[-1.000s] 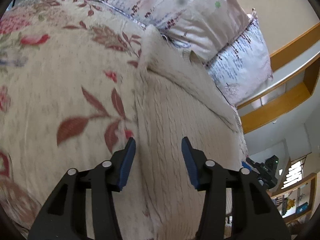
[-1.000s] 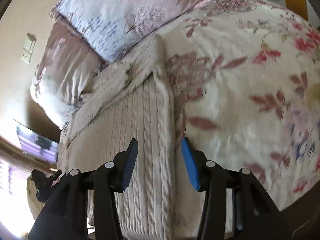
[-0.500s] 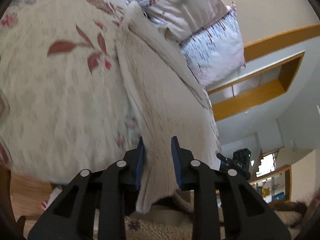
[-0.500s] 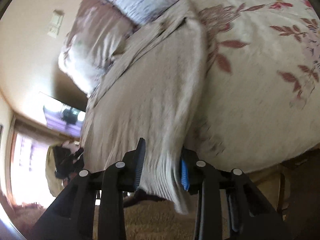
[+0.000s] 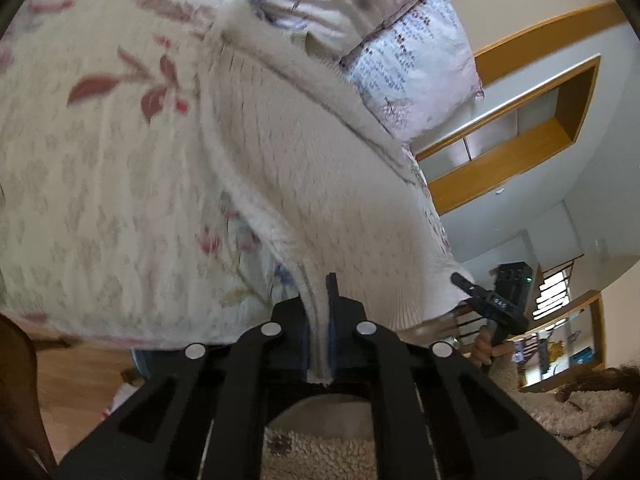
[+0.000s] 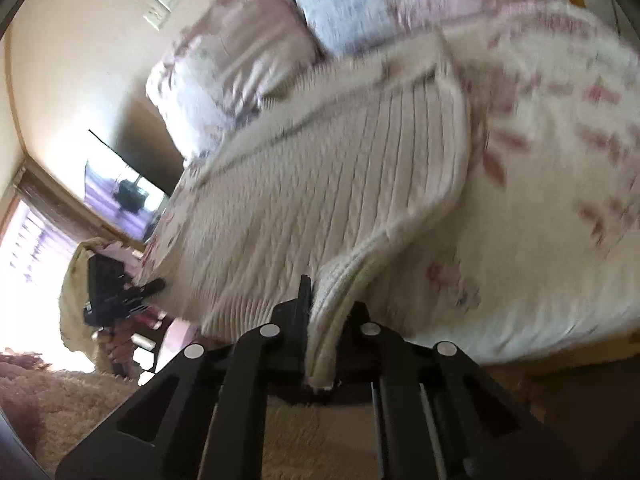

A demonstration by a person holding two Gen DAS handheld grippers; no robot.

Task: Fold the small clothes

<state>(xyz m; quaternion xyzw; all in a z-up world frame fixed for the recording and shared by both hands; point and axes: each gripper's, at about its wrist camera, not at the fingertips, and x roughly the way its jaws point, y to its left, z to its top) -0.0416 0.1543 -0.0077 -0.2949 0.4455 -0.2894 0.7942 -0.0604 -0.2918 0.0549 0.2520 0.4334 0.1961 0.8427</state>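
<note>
A cream cable-knit sweater [image 5: 320, 168] lies on a floral bedspread [image 5: 92, 184], its top toward the pillows. My left gripper [image 5: 317, 308] is shut on the sweater's near left hem corner, lifted off the bed edge. My right gripper [image 6: 320, 312] is shut on the near right hem corner of the sweater [image 6: 320, 184], which curls up from the bedspread [image 6: 552, 208]. The right gripper also shows in the left wrist view [image 5: 486, 300], and the left gripper in the right wrist view [image 6: 120, 288].
Floral pillows [image 5: 404, 52] lie at the head of the bed, behind the sweater. A wooden shelf [image 5: 516, 136] is on the wall to the right. A fluffy beige rug [image 6: 60, 408] covers the floor below the bed edge.
Both grippers have closed on the sweater's bottom hem corners and pulled back and up from the bed; the hem now lifts off the bedspread.
</note>
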